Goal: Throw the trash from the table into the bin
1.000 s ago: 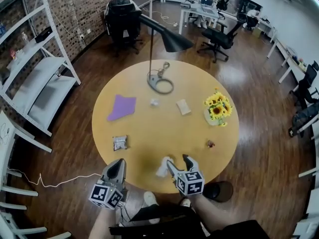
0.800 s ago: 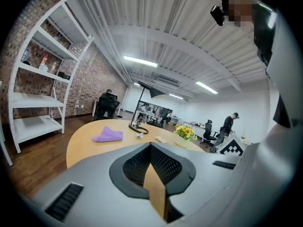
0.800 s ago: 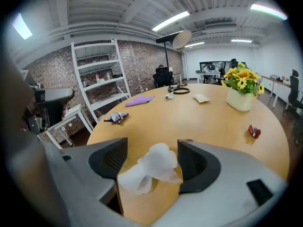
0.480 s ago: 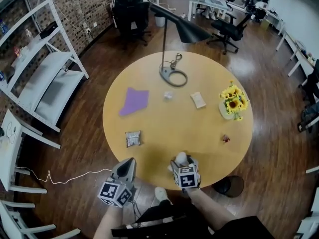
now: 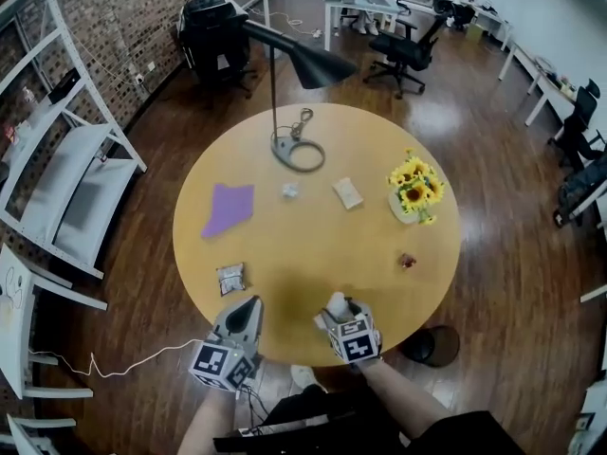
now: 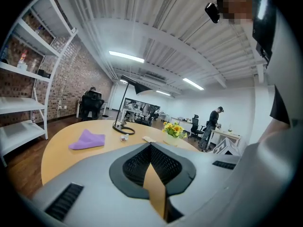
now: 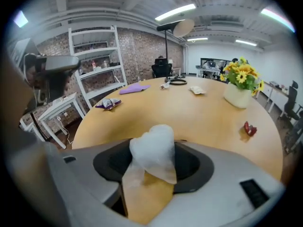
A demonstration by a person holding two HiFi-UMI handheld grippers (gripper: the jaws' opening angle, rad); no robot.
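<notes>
A crumpled white tissue (image 7: 154,148) stands between the jaws of my right gripper (image 7: 151,167) at the near edge of the round wooden table (image 5: 313,240). Those jaws have just been closing, and they now touch the tissue (image 5: 334,302) on both sides. My left gripper (image 5: 242,313) is shut and empty, hovering level over the table's near-left rim; its jaws (image 6: 151,148) point across the tabletop. More trash lies farther out: a dark snack wrapper (image 5: 230,275), a small paper ball (image 5: 290,191), a beige packet (image 5: 348,192) and a red candy wrapper (image 5: 406,262). A black bin (image 5: 432,345) stands on the floor by the table's near-right edge.
A purple cloth (image 5: 229,207), a black desk lamp (image 5: 296,152) and a vase of sunflowers (image 5: 412,190) also stand on the table. White shelving (image 5: 66,159) lines the left wall. Office chairs and desks fill the far room, where a person sits.
My right gripper has come down over the white tissue and its jaws have narrowed around it. The left gripper has shifted a little along the table's edge.
</notes>
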